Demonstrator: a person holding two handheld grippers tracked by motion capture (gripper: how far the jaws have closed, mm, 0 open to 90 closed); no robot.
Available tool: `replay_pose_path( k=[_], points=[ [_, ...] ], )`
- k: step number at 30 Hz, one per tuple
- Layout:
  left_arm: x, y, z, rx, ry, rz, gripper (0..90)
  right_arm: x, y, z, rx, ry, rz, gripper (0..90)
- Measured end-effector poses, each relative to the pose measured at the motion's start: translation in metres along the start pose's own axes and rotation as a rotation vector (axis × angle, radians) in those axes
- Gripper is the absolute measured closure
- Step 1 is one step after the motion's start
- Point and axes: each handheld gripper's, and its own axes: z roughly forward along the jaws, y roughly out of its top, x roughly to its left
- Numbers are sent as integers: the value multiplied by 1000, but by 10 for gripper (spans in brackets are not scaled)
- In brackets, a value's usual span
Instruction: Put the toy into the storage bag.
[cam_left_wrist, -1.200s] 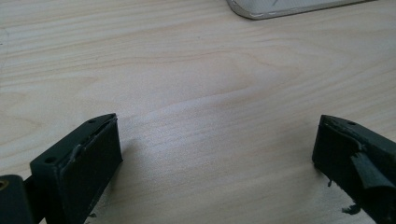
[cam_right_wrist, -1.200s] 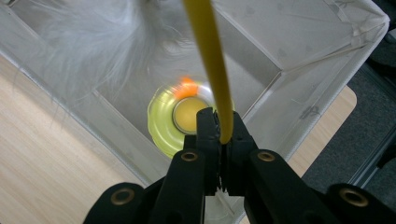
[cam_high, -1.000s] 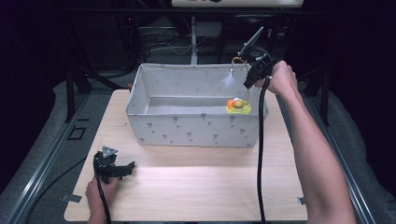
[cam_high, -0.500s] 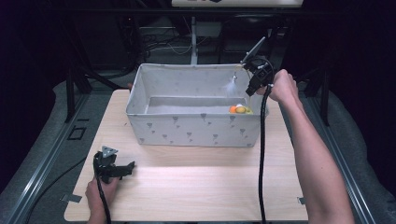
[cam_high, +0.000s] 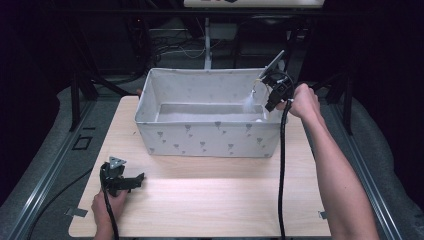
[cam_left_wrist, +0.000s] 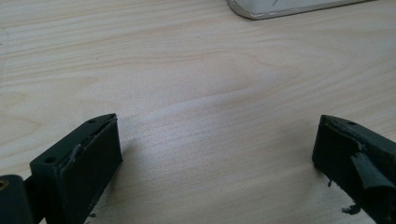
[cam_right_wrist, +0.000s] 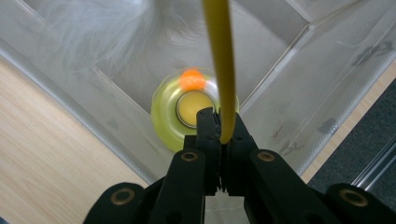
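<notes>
My right tool (cam_right_wrist: 219, 133) pinches a yellow cord (cam_right_wrist: 218, 65) above the spinning toy (cam_right_wrist: 189, 109) in the bin (cam_high: 210, 137) corner. Lift straight, w/o jerking. Left tool (cam_left_wrist: 215, 154) spread, resting on table (cam_left_wrist: 187, 60).

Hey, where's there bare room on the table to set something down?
The table is bare between the bin and its near edge, right of the left claw. Strips left and right of the bin are free too. The bin's right corner is crowded: the right claw holds a yellow strip above a yellow disc.
</notes>
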Motion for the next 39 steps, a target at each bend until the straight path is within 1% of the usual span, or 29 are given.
replay_pose_path(
  k=[4,5,6,9,12,14,15,16,19,20,23,31,32,33,34,36,39],
  points=[
    [0,0,0,0,-1,0,13,-4,-4,6,22,2,13,880],
    [0,0,0,0,0,0,13,-4,-5,7,31,-4,13,880],
    [0,0,0,0,0,0,13,-5,-6,10,40,4,22,880],
    [0,0,0,0,-1,0,13,-7,-9,15,58,11,25,880],
    [0,0,0,0,0,0,13,-9,-12,20,73,20,45,880],
    [0,0,0,-1,0,-1,13,-9,-13,23,80,28,48,879],
    [0,0,0,0,0,0,13,-10,-13,24,87,24,45,879],
    [0,0,0,0,0,0,13,-10,-13,26,92,33,50,879],
    [0,0,0,0,0,0,13,-10,-14,29,95,45,60,879],
    [0,0,0,0,0,0,13,-10,-14,30,95,42,57,879],
    [0,0,0,-1,-1,-1,13,-10,-13,33,108,46,55,878],
    [0,0,0,-3,0,-5,13,-11,-16,35,126,49,72,876],
    [0,0,0,-3,0,-5,13,-12,-16,35,119,50,73,874],
    [0,0,0,-3,0,-5,13,-12,-16,34,128,48,72,873],
    [0,0,0,-3,0,-5,13,-12,-17,34,114,51,83,872],
    [0,0,0,-3,0,-5,13,-12,-17,32,111,48,86,873],
    [0,0,0,-3,0,-5,13,-12,-18,29,119,45,74,871]
  ],
)
